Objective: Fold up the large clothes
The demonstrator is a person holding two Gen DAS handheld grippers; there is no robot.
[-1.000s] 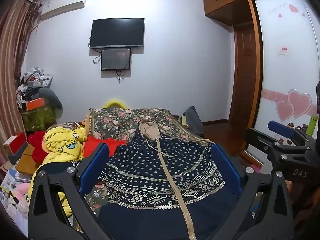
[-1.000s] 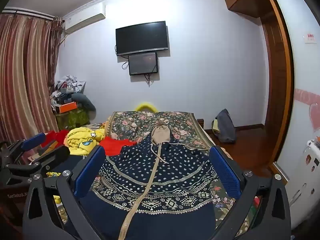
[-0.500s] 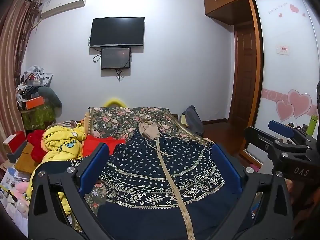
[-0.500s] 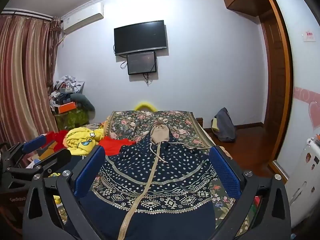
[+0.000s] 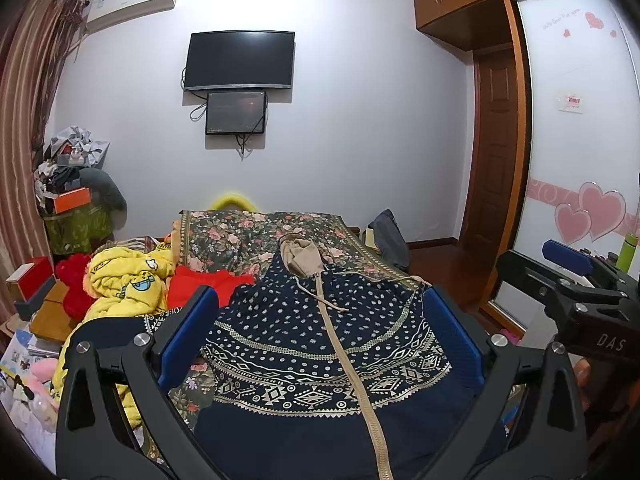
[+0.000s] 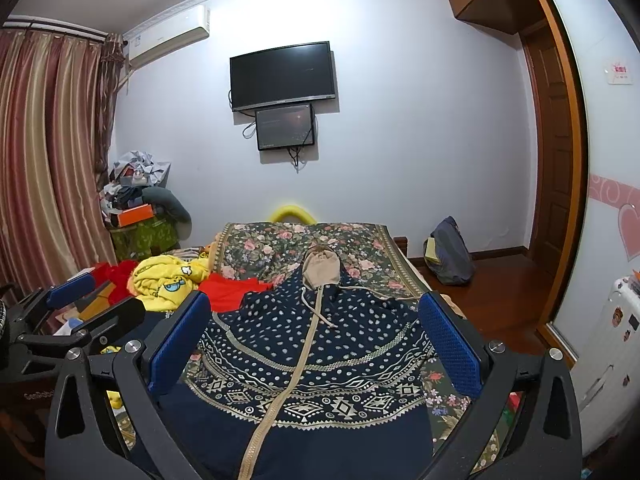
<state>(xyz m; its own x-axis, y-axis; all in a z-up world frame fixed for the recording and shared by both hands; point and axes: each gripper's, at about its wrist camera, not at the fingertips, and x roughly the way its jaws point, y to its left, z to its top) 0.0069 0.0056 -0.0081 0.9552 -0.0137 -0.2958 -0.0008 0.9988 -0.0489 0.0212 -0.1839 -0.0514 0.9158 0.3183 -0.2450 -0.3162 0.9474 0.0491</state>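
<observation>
The left gripper point(image 5: 320, 336) has its blue pads spread wide and grips nothing; the right gripper point(image 6: 316, 340) is likewise wide open and empty. Both hang above the near end of the bed point(image 6: 280, 240), and neither touches cloth. Straight ahead of each, framed between the fingers, the hoodie point(image 5: 320, 340) lies flat and face up on the floral cover — navy with white dots and patterned bands, a tan zip running away from the tools to the tan hood point(image 6: 322, 268) at the far end. Left of the left gripper's fingers sits a heap of yellow cloth point(image 5: 124, 276) and red cloth point(image 5: 208, 284), just beside the hoodie's edge. Beyond the right gripper's right finger, a bag point(image 6: 450, 254) rests on the floor against the wall.
</observation>
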